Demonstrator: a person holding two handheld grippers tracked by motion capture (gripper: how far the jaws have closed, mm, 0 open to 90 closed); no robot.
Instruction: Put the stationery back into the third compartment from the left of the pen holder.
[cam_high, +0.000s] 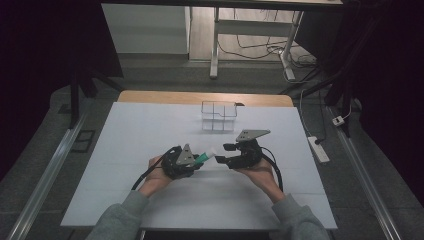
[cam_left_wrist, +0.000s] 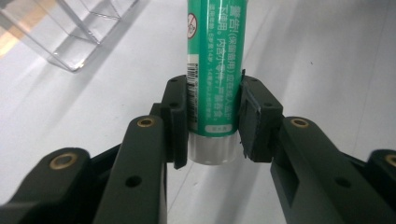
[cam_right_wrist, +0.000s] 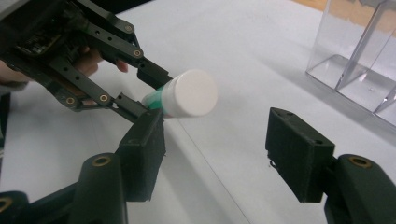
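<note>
Between left gripper (cam_left_wrist: 212, 123) pads: glue stick (cam_left_wrist: 212, 60).

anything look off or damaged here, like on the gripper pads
One small thing: in the left gripper view, the pad right of the green tube has a ragged, peeling edge, and the tube sits nearer the other pad. The tube itself looks intact, nothing spilled.

One green glue stick (cam_left_wrist: 210, 70) with one white cap (cam_right_wrist: 191, 93). One clear divided organizer (cam_high: 219, 116) — seemingly four compartments. Two grippers — left gripper (cam_high: 199, 161), right gripper (cam_high: 224, 154).
</note>
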